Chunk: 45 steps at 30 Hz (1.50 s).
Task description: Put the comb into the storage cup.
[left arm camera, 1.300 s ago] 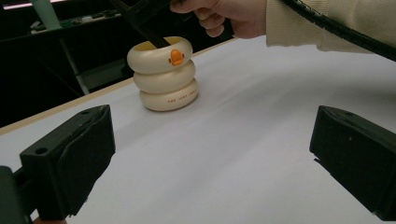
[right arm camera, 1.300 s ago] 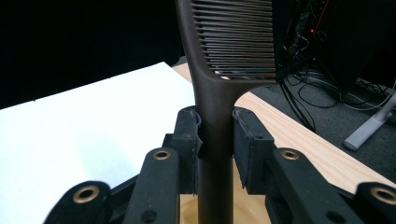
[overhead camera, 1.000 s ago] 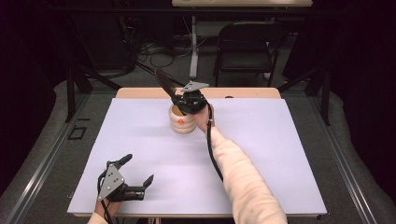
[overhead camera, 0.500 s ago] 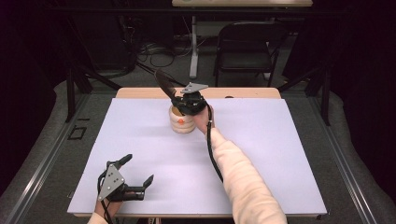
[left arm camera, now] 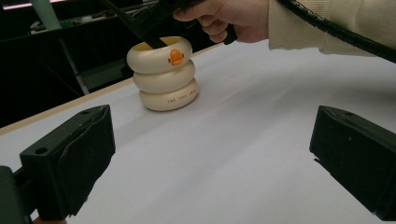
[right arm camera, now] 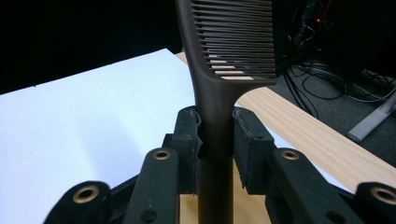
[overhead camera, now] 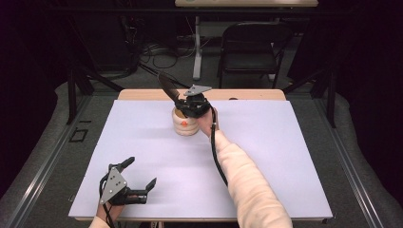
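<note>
**A:** Anything changing vs the earlier frames? Looking pretty static tbh. The right gripper (overhead camera: 183,102) is still sitting over the cream ringed holder (overhead camera: 184,124) at the far middle of the white table (overhead camera: 285,156), the comb (overhead camera: 167,86) is still sticking up-left out of it at the same slant. The left gripper (overhead camera: 135,178) is still parked near the front left corner, well apart from the holder.

**B:** Yep, same here, nothing shifting. The right gripper view is giving the detail tho: the pads (right arm camera: 187,140) are clamping the comb's dark handle (right arm camera: 215,154) from both sides, teeth up top. The left gripper view is showing its own jaws standing wide w/ nothing between, plus the holder's orange duck mark (left arm camera: 175,57) and the comb's lower end dipping inside the rim.
</note>
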Motion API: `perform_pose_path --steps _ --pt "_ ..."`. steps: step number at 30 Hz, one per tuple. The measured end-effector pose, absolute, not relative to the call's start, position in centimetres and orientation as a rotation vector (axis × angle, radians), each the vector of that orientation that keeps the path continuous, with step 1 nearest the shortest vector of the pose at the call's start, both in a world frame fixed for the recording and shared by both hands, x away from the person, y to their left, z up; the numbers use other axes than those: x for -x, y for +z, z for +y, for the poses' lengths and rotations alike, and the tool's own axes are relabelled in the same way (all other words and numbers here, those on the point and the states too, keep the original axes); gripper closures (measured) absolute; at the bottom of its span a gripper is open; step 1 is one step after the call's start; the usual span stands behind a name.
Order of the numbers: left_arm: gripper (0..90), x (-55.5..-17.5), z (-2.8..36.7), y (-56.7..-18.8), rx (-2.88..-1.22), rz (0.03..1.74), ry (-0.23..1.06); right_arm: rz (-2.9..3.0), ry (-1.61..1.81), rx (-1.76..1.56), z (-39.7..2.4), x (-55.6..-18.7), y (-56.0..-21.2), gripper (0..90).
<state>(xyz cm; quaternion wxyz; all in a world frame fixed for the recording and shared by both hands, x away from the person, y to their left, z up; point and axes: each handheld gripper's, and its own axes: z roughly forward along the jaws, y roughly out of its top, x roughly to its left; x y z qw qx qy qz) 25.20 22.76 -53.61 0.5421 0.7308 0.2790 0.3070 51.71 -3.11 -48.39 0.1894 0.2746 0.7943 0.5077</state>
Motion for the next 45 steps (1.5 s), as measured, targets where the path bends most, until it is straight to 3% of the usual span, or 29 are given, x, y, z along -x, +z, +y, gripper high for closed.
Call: perform_pose_path --steps 45 --pt "0.2 -25.20 22.76 -53.61 -1.736 0.662 0.730 2.296 1.387 -0.778 -3.26 -51.86 -49.16 71.6"
